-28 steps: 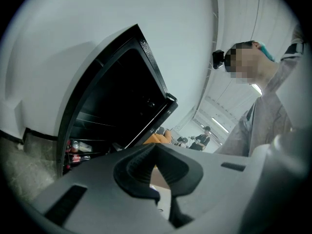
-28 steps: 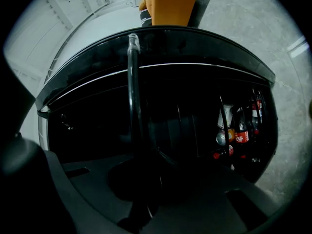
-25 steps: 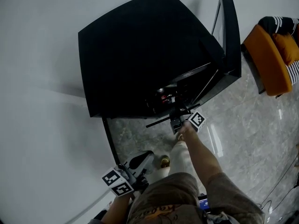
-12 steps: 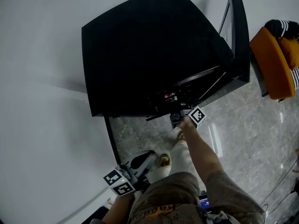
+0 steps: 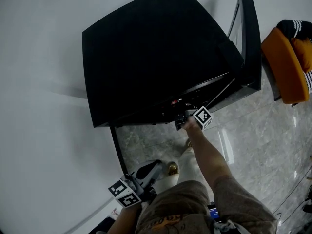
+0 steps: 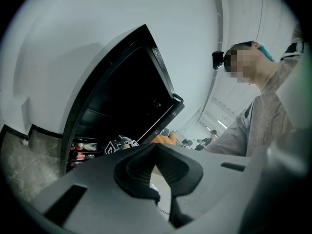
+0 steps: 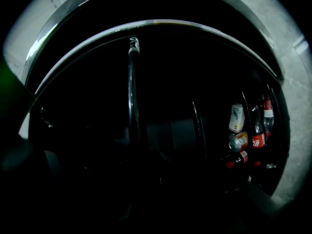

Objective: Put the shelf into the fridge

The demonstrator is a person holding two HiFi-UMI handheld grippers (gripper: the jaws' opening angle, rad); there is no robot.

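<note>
I look down on the black fridge (image 5: 146, 57), whose door (image 5: 248, 38) stands open to the right. My right gripper (image 5: 184, 120) is at the fridge's front opening, shut on the dark wire shelf (image 7: 130, 91). The shelf reaches into the dark interior; its rim wire runs up the middle of the right gripper view. The jaws themselves are lost in the dark there. My left gripper (image 5: 155, 165) hangs low by my waist, away from the fridge. Its pads (image 6: 141, 167) are together with nothing between them, and the open fridge (image 6: 122, 96) shows beyond it.
Bottles and cans (image 7: 253, 130) stand on racks inside the fridge at the right. An orange chair (image 5: 287, 57) sits past the door on the marble floor (image 5: 253, 140). A white wall (image 5: 39, 106) runs along the left. A person (image 6: 263, 106) stands close at the right of the left gripper view.
My right gripper has moved forward to the fridge opening, and the shelf that stuck out in front has slid inside. The left gripper has stayed low by my waist.
</note>
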